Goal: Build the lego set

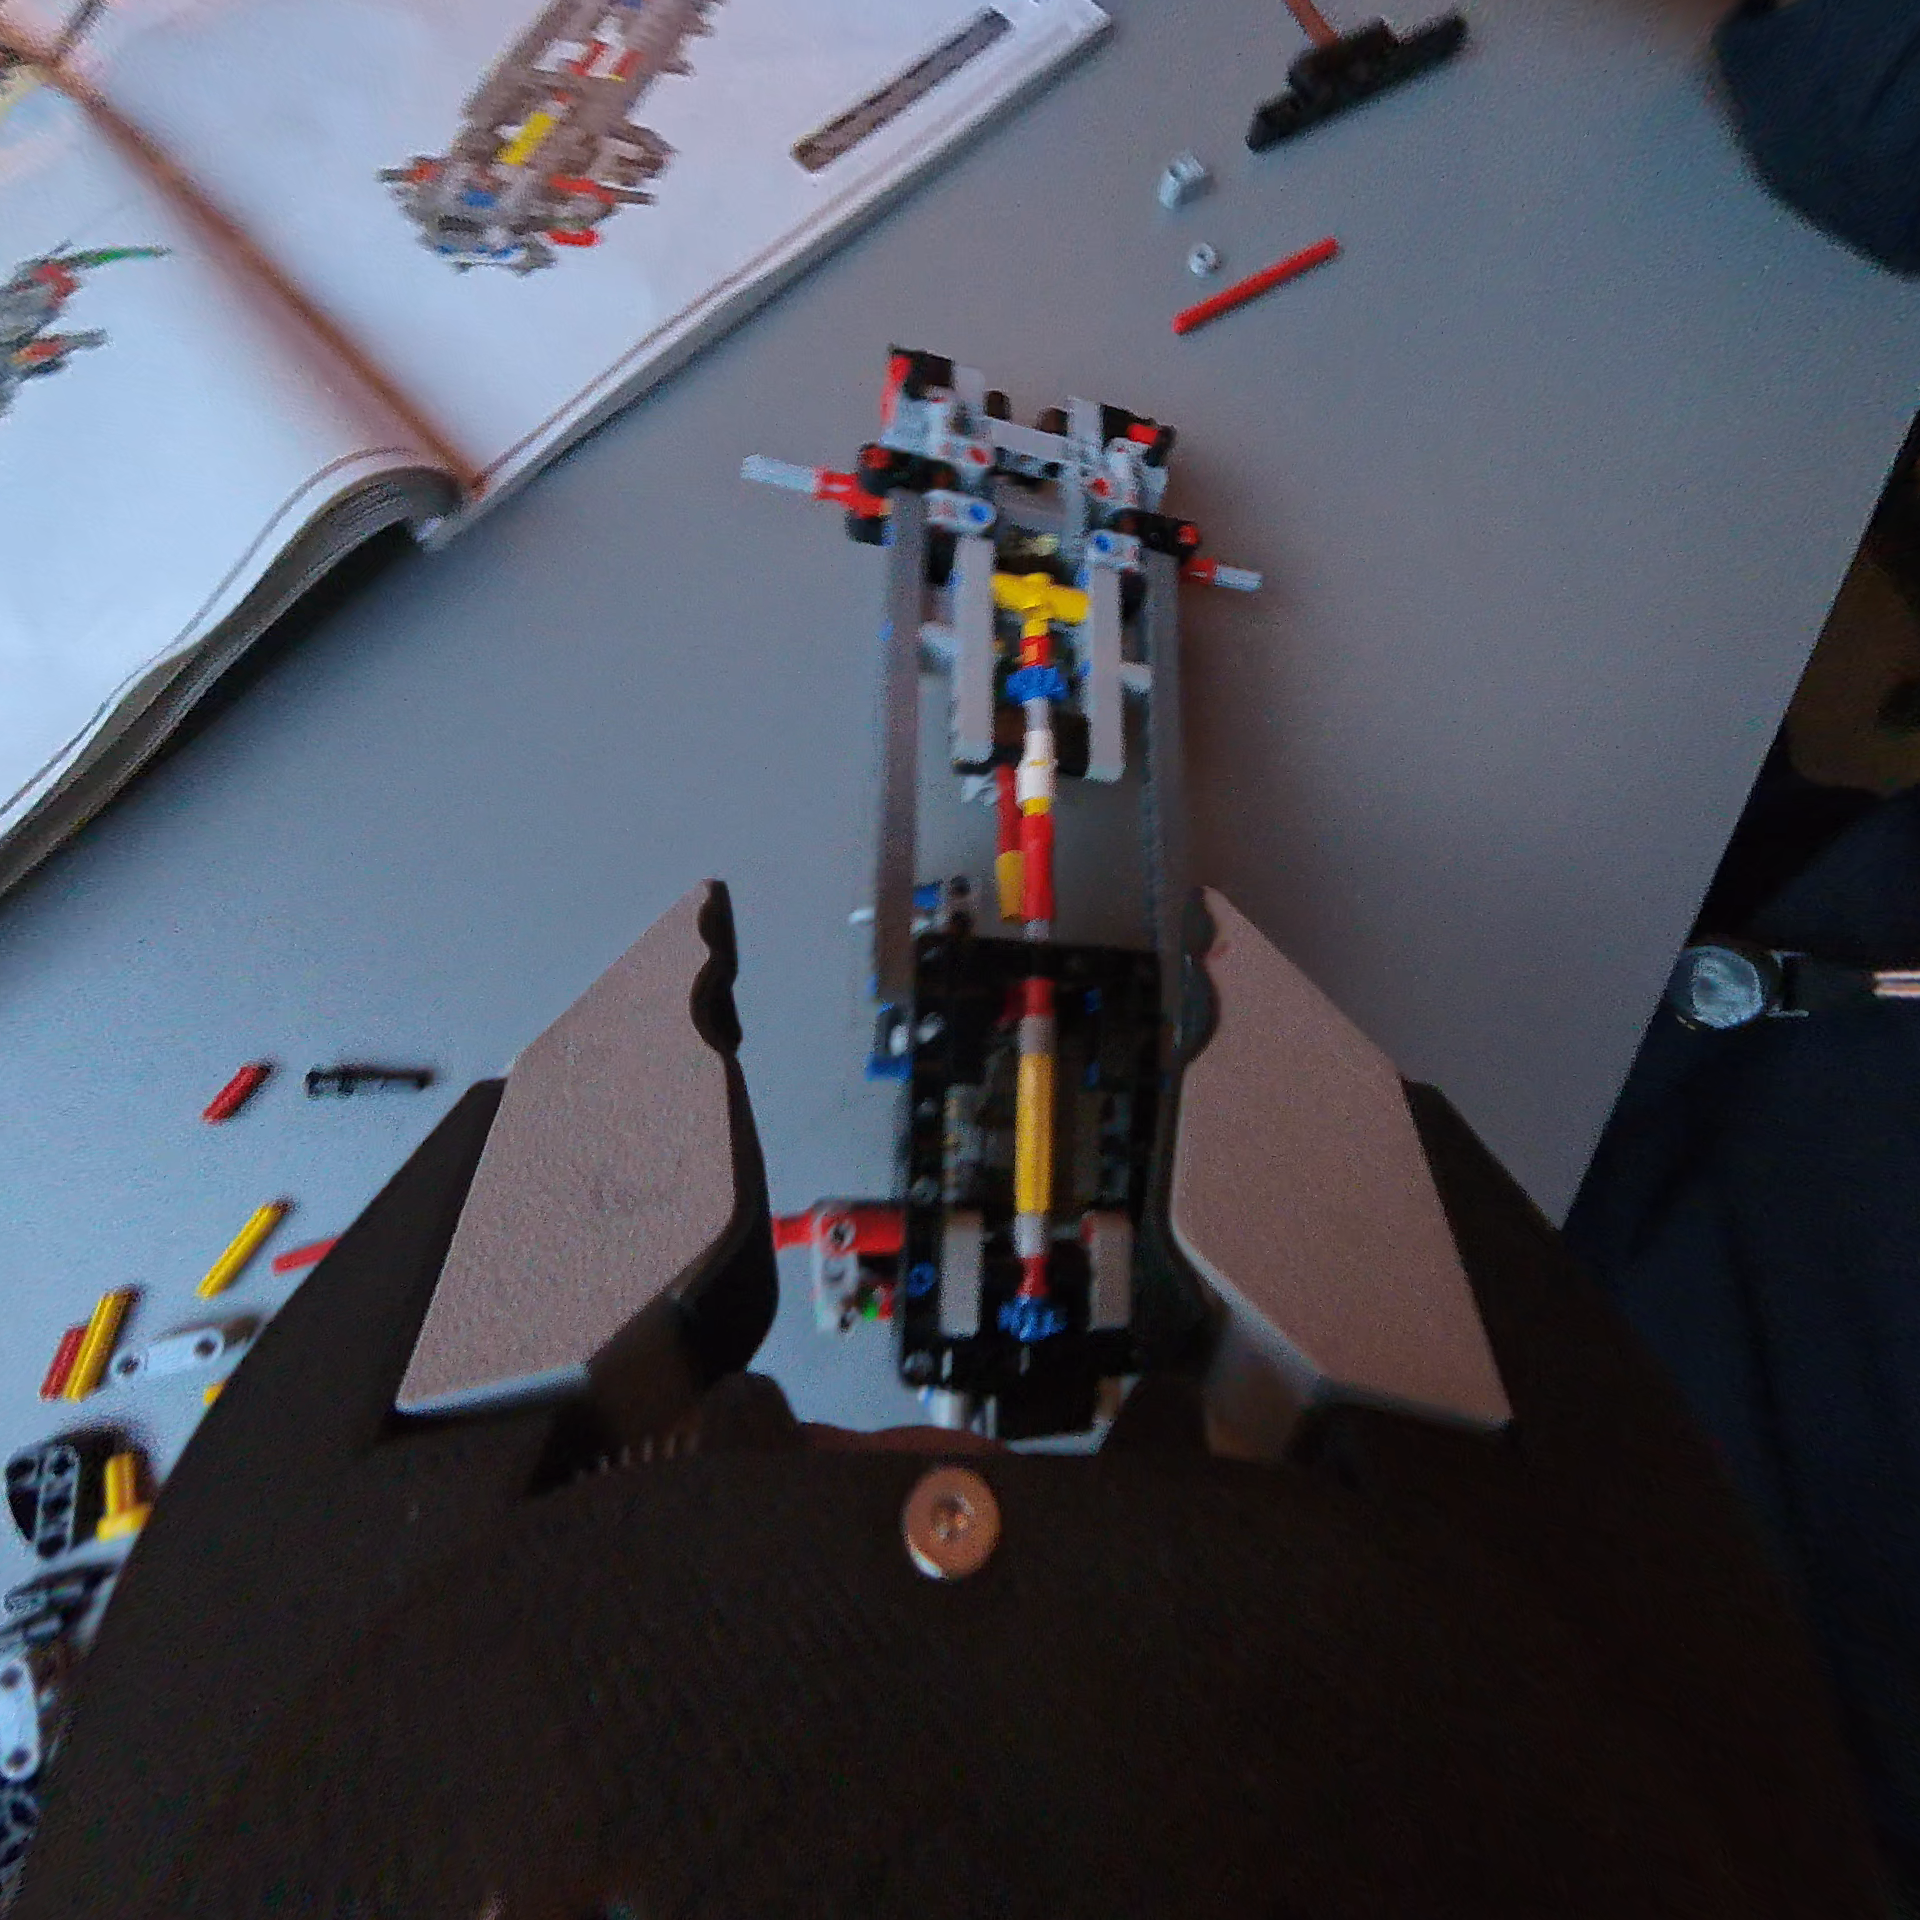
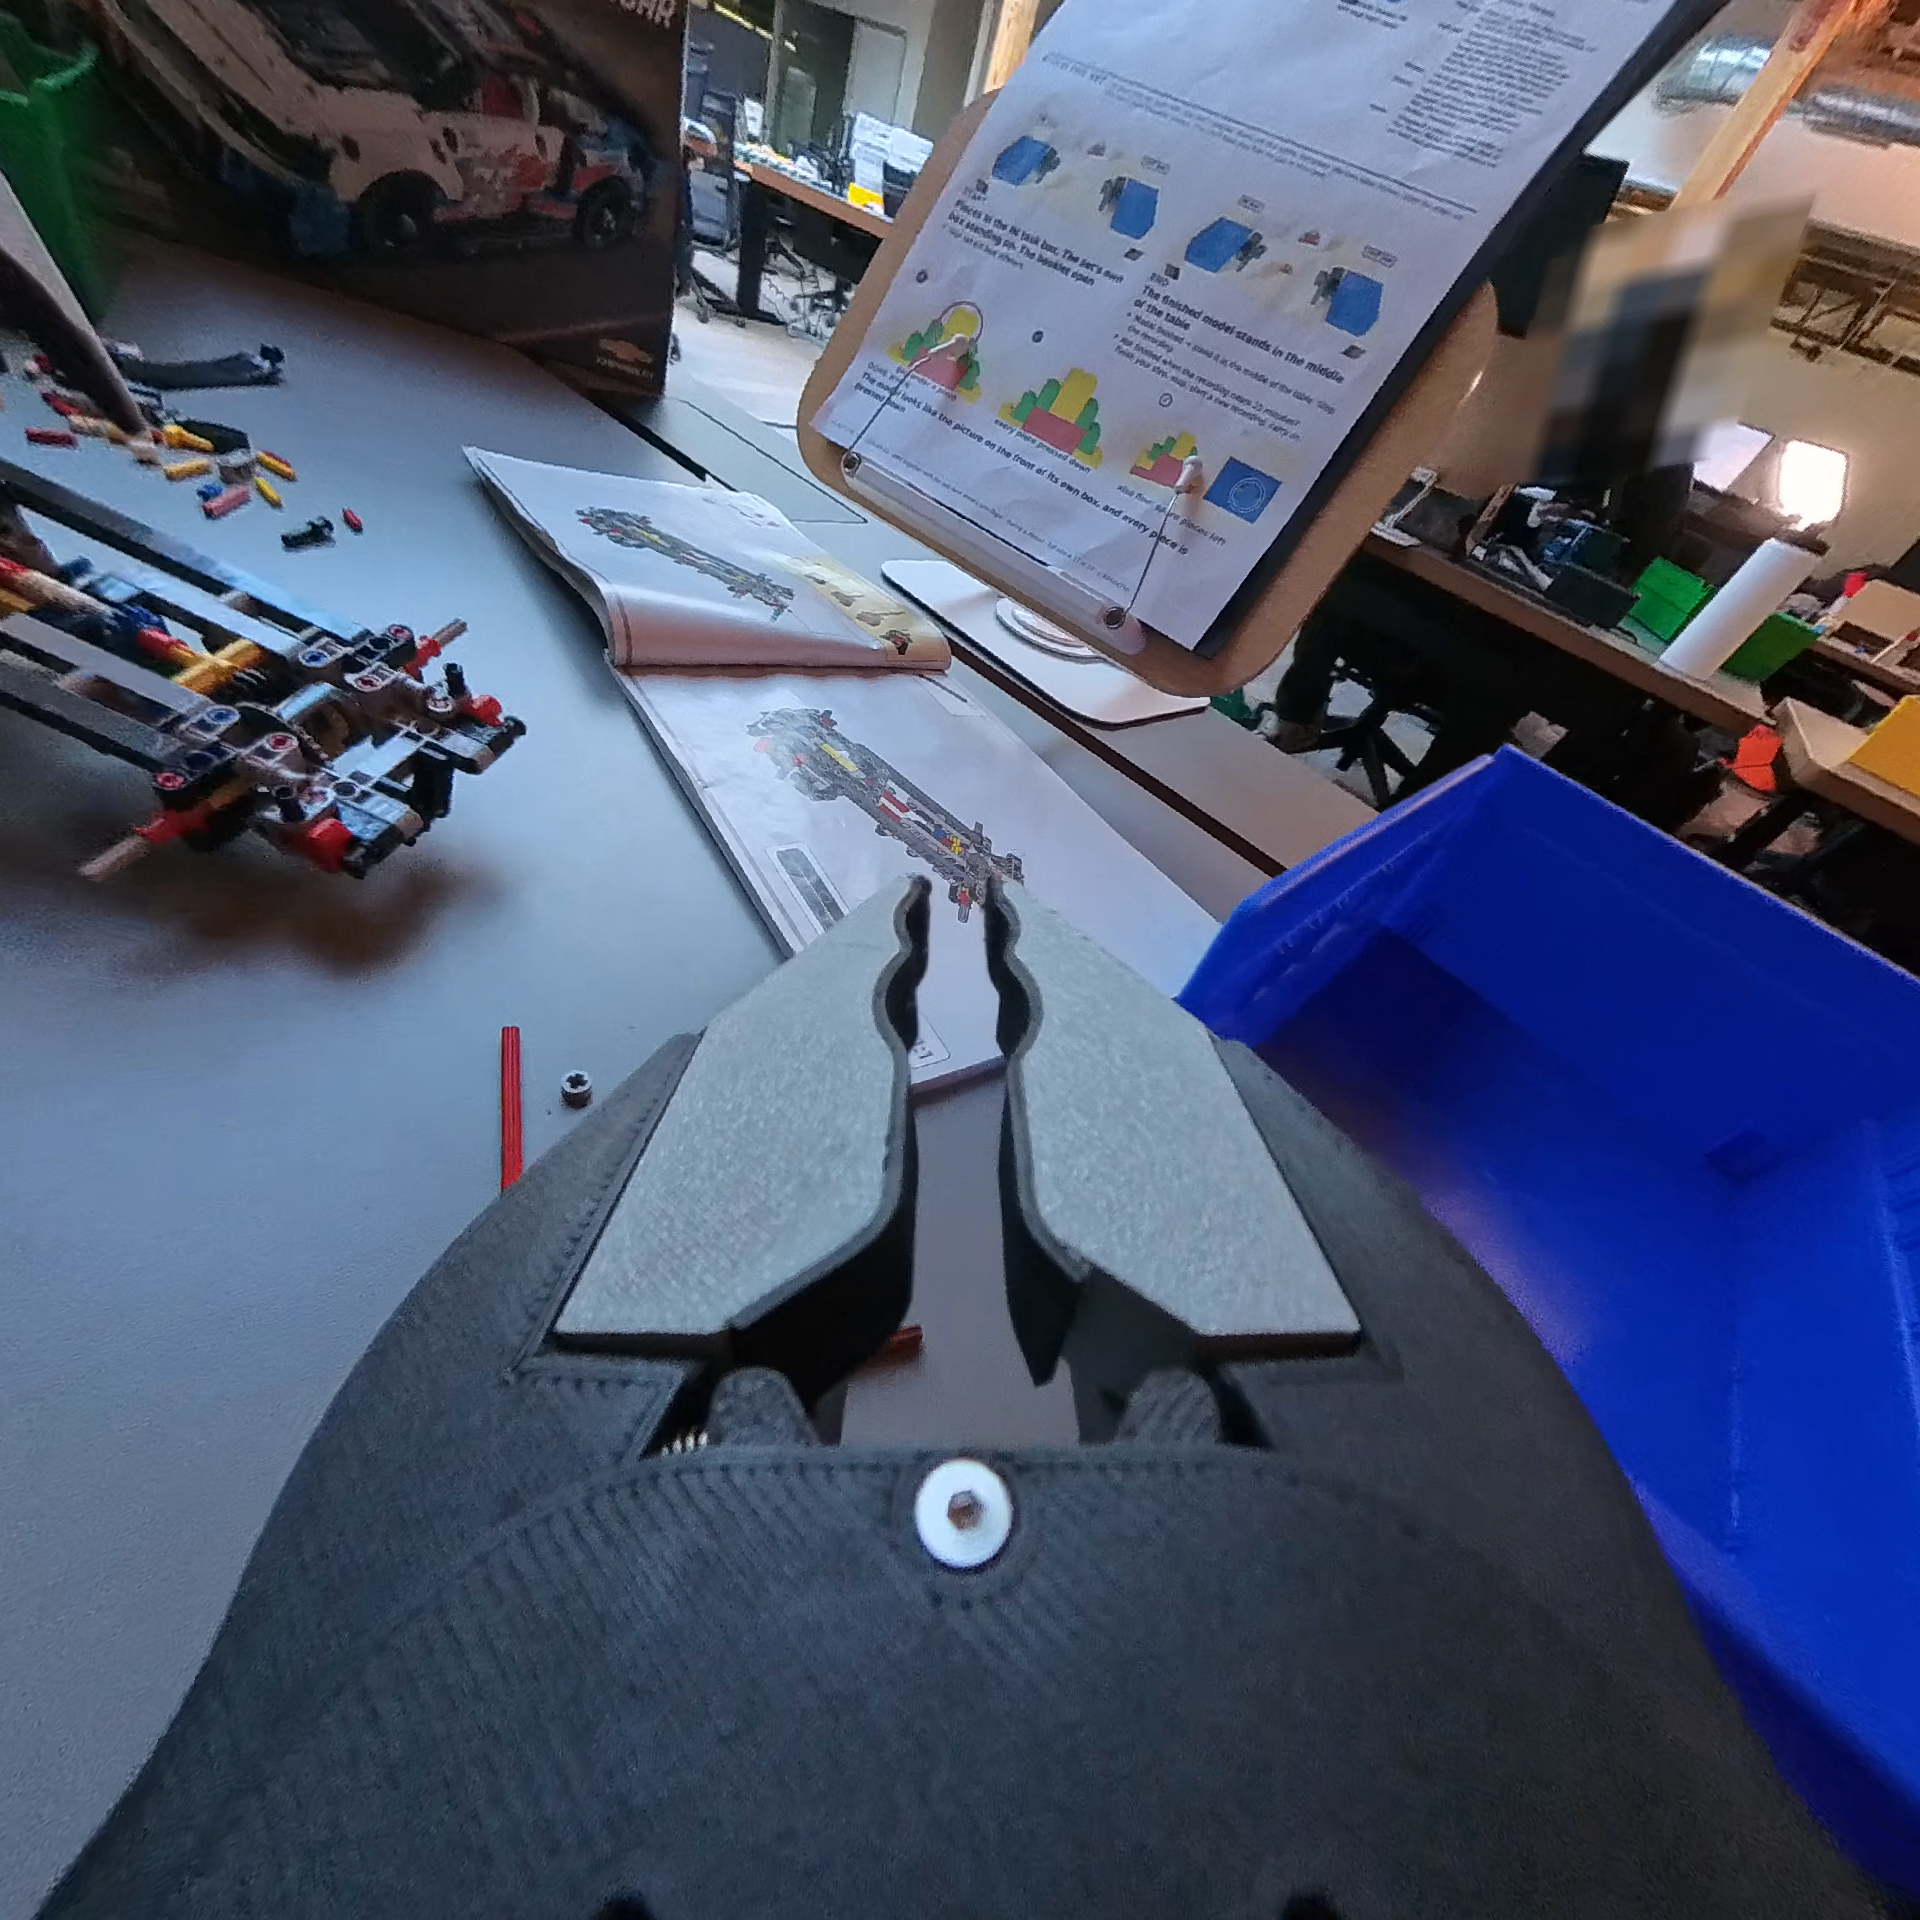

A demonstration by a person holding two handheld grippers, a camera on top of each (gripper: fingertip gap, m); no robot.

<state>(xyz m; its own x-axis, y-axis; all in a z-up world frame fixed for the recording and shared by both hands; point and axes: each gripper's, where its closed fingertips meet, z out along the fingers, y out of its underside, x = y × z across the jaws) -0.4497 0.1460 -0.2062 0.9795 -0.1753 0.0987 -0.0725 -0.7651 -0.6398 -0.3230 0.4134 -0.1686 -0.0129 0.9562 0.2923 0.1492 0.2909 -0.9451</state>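
Note:
A long brick-built chassis (image 1: pixel 1029 727), with grey side beams, a black rear frame and a red, yellow and white centre shaft, lies lengthwise between my left gripper's (image 1: pixel 958 888) wide-open fingers. The right finger (image 1: pixel 1247 997) is against the chassis's right beam. The left finger (image 1: pixel 665 997) stands clear of it with table showing between. In the right wrist view the chassis's far end (image 2: pixel 312 748) shows at the left with a shadow beneath it. My right gripper (image 2: pixel 954 883) hovers over the open instruction booklet (image 2: pixel 831 769), its fingers slightly apart with nothing between them.
A blue bin (image 2: pixel 1558 1039) stands right of the right gripper. A red axle (image 2: pixel 509 1101) and a small grey bush (image 2: pixel 575 1089) lie by it. Loose pieces (image 1: pixel 239 1247) lie left of the left gripper. A document stand (image 2: pixel 1195 312) and a box (image 2: pixel 416 156) stand behind. The table edge (image 1: pixel 1766 727) runs at the right. To reach the small grey bush (image 2: pixel 575 1089) in a straight line is about 12 centimeters for my right fingers, about 25 centimeters for my left.

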